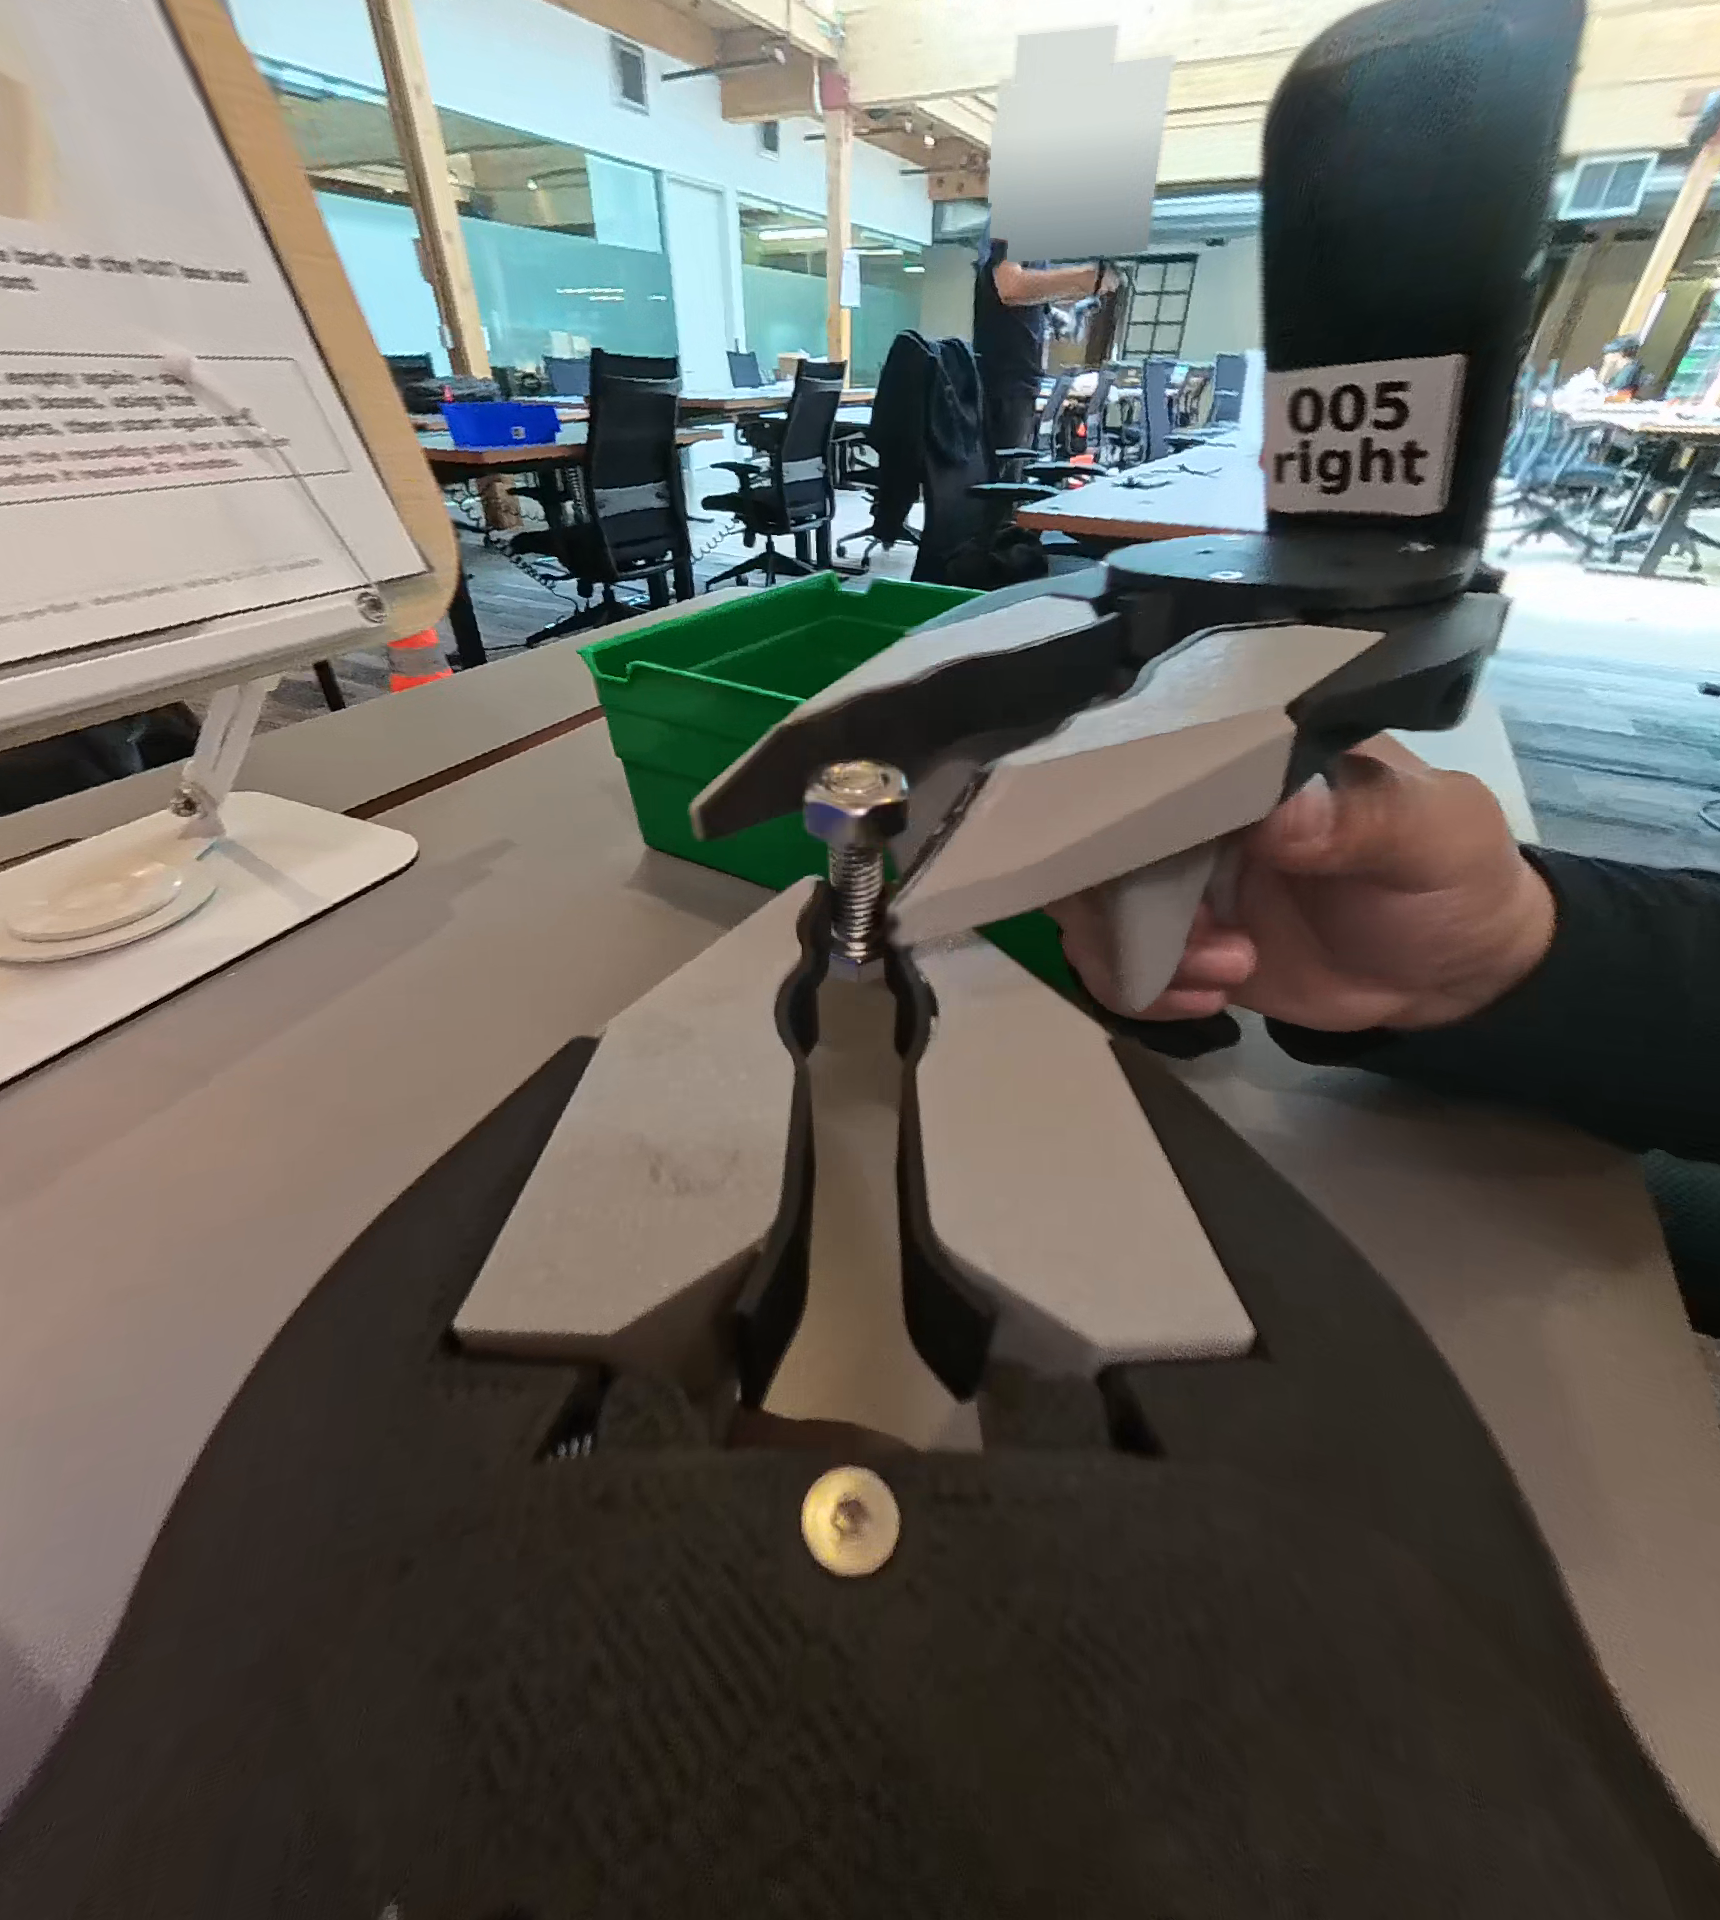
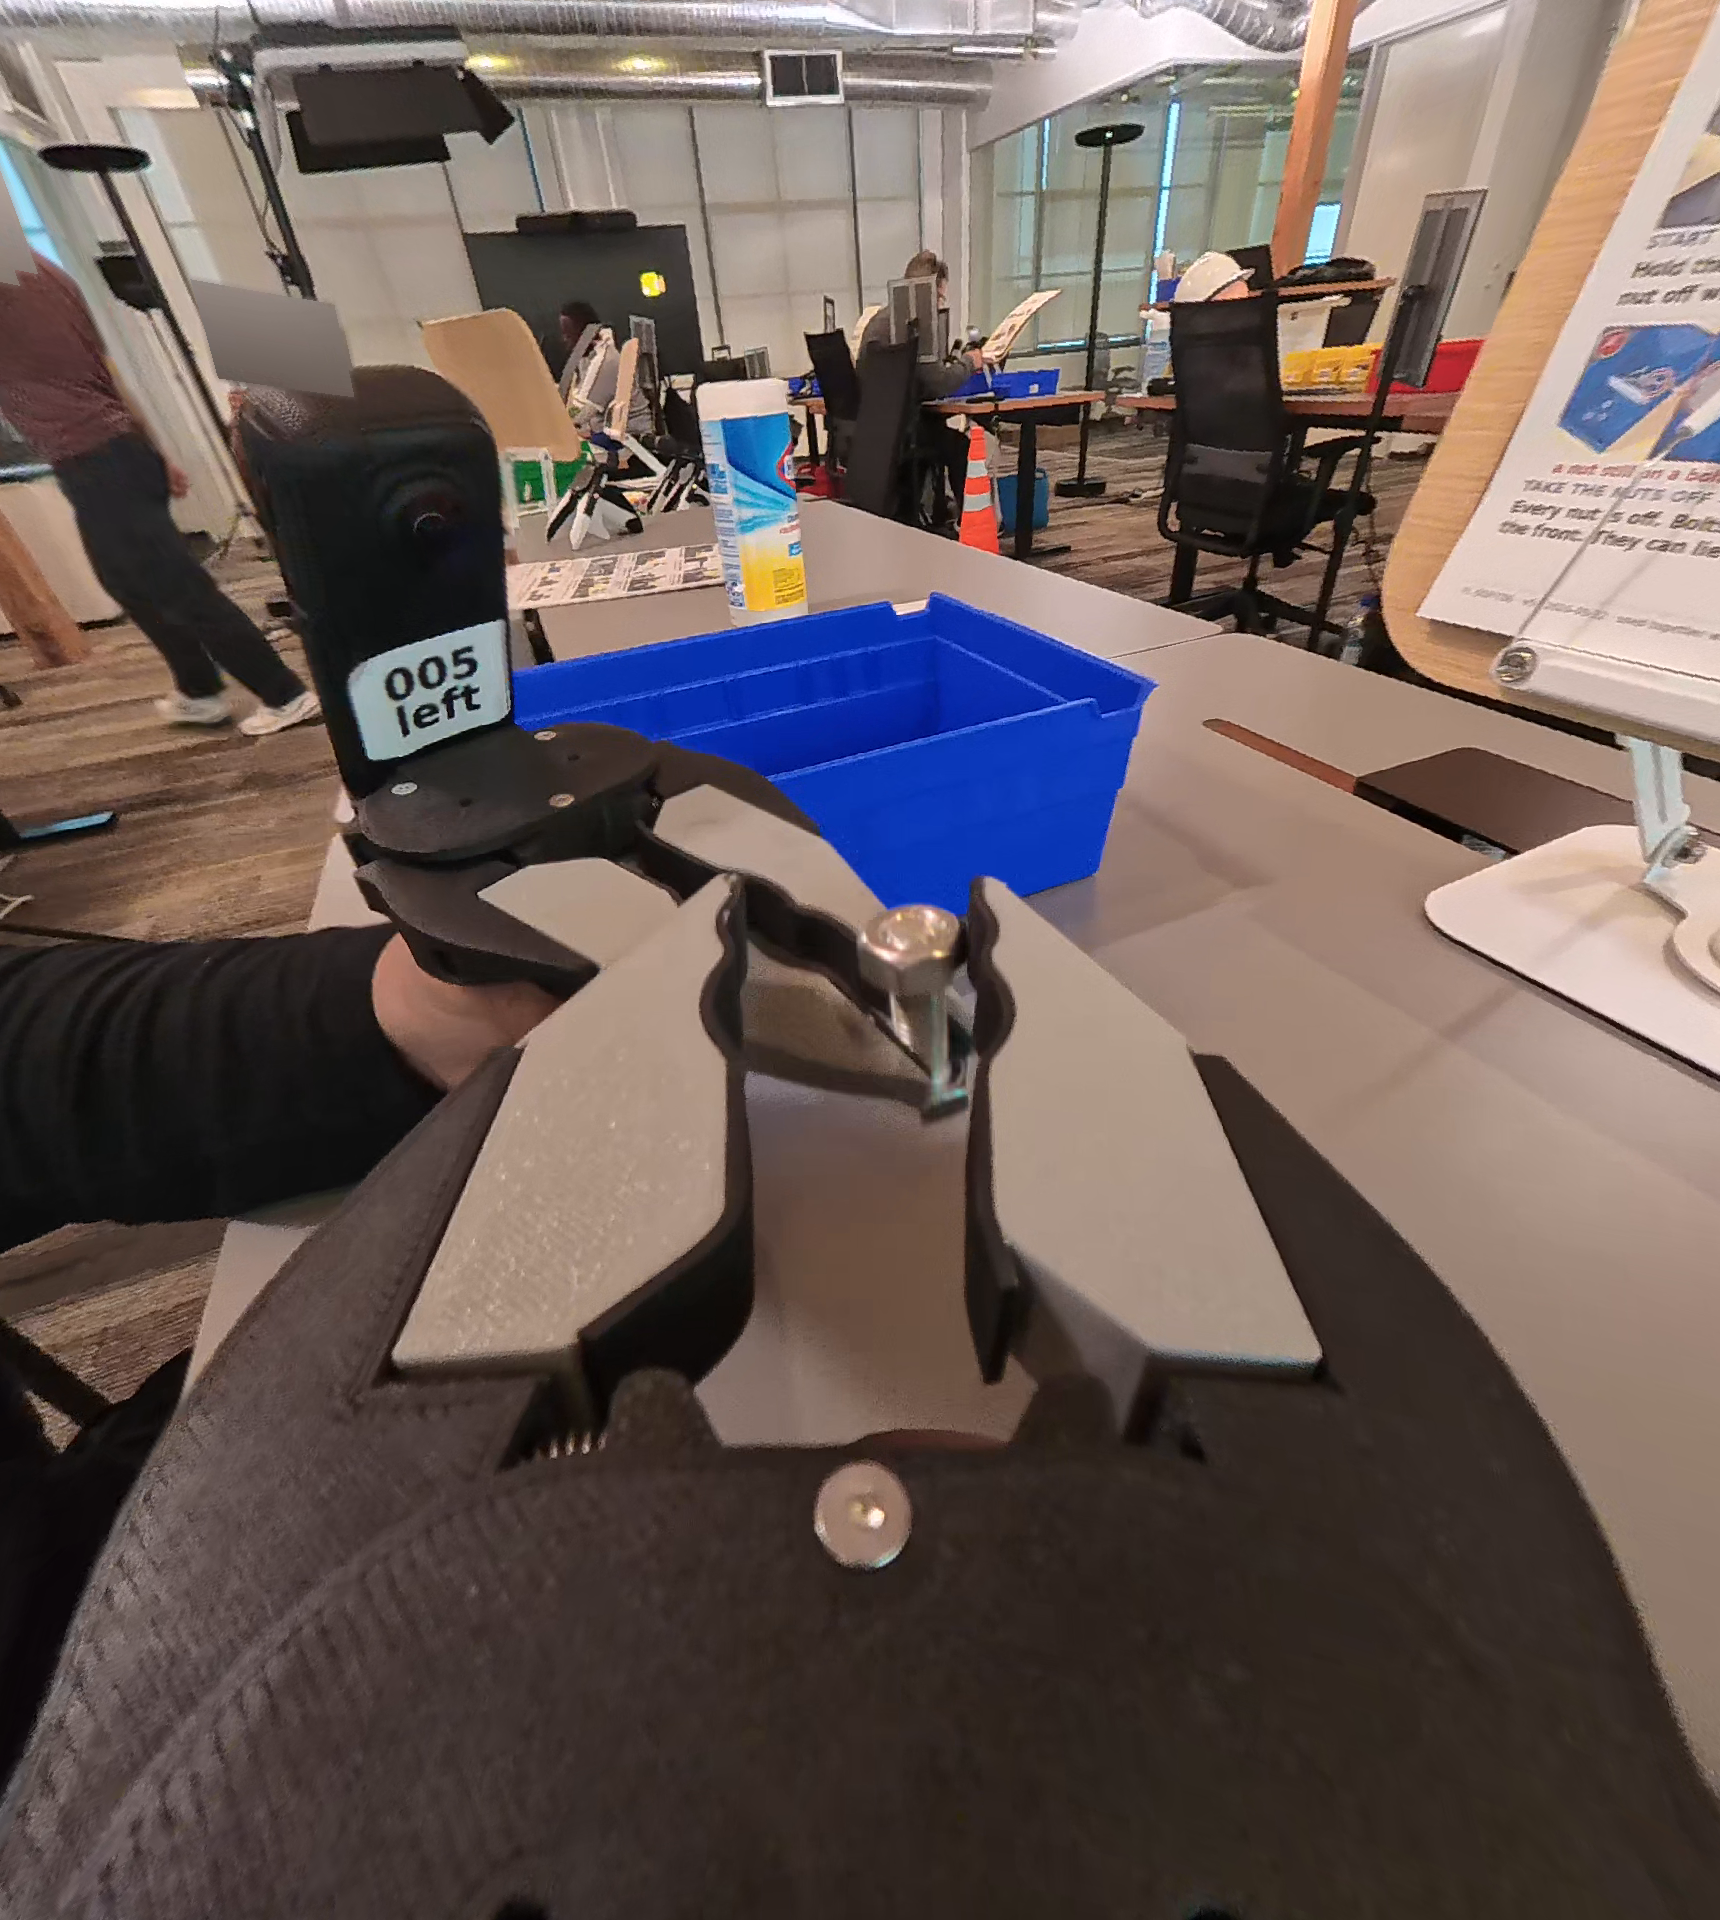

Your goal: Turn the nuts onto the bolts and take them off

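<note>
Left wrist view showed the left gripper [image 1: 854,961] closed narrow around the lower end of a bolt [image 1: 854,883], which stood upright with its hexagonal head on top. At the very bottom of the thread, right between the fingertips, sat what looked like a nut [image 1: 851,961], though it was mostly hidden and I could not say how far it was threaded on. The right gripper [image 1: 804,883] reached in from beyond the bolt with its jaws standing wide, one finger passing behind the bolt's head and the other just beside the thread; it gripped nothing that I could see. A hand [image 1: 1355,894] held its handle.

From the right wrist view the same bolt [image 2: 923,997] sat between the right gripper's [image 2: 856,956] spread fingers, close to one of them, with the left gripper [image 2: 939,1081] pinching its lower end.

As for progress, I judged this bolt to be mid-step: held steady by one gripper while the other was placed to turn something, with the nut seemingly near the thread's end, so either just started on or almost off. Behind the bolt a green bin [image 1: 731,707] showed in one view and a blue bin [image 2: 939,748] in the other; no loose parts showed inside either, so the tally of finished pieces could not be read.
</note>
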